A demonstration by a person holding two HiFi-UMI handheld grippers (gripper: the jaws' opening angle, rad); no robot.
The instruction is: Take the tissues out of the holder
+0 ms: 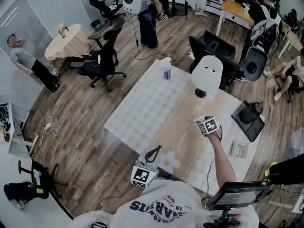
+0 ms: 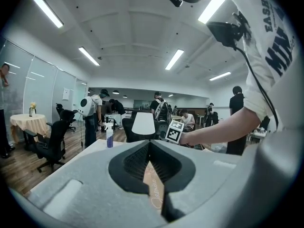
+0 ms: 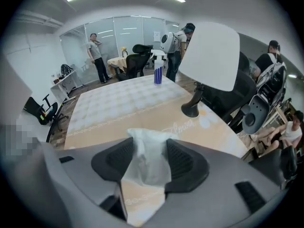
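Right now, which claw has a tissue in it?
The right claw: a white tissue is pinched between its jaws. The left claw is closed on nothing.

Your left gripper (image 2: 149,145) has its black ribbed pads closed tip to tip, empty, with beige printed tablecloth (image 2: 155,192) beneath. Straight ahead stands a white rounded holder (image 2: 144,123). A blue-striped white bottle (image 2: 109,139) is ahead-left, and a black-and-white marker cube (image 2: 174,131) ahead-right.

One tissue (image 3: 145,163), one holder (image 1: 207,72), one spray bottle (image 1: 166,72), two hand-held grippers (image 1: 156,151) (image 1: 207,123).
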